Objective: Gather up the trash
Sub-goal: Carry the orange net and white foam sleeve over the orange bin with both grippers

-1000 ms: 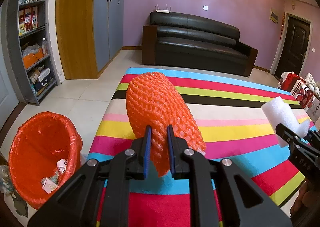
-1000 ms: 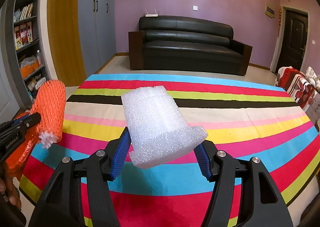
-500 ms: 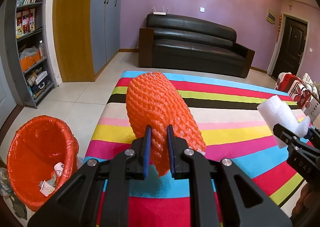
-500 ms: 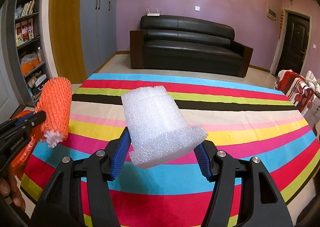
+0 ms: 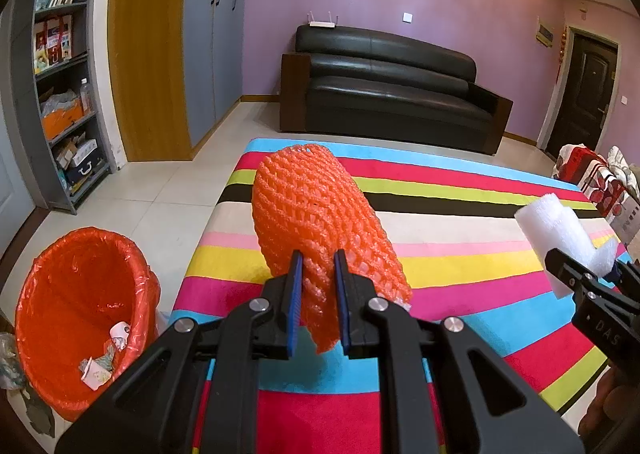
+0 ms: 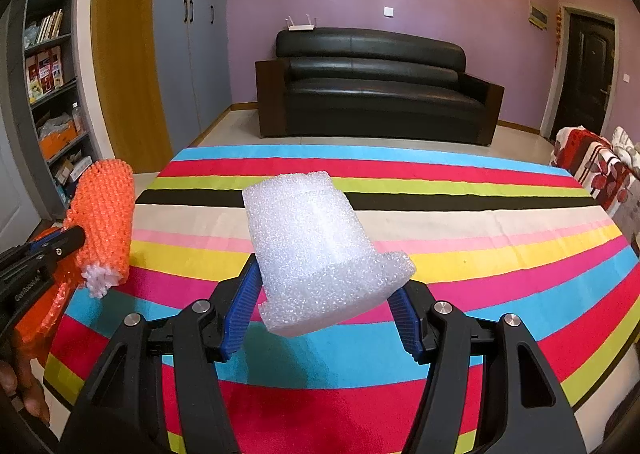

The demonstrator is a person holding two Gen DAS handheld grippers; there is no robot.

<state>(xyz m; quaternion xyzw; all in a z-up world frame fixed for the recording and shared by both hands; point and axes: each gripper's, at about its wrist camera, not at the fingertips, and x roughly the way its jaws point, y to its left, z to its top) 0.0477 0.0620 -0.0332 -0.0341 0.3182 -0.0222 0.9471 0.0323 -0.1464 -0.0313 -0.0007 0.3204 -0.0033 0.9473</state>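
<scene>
My left gripper is shut on an orange foam net sleeve, held up above the striped table. The same orange sleeve shows at the left of the right wrist view, white foam sticking out of its near end. A white foam block sits between the blue pads of my right gripper, which is shut on it above the table. In the left wrist view that white block appears at the far right. A bin lined with an orange bag stands on the floor left of the table, some scraps inside.
A black sofa stands against the purple wall beyond the table. A grey bookshelf and tall cupboard doors line the left side. A dark door is at the right, with patterned fabric beside the table's right edge.
In the left wrist view the scene has shifted slightly, the bin sitting a little lower and the sofa further left. Both grips look the same.
</scene>
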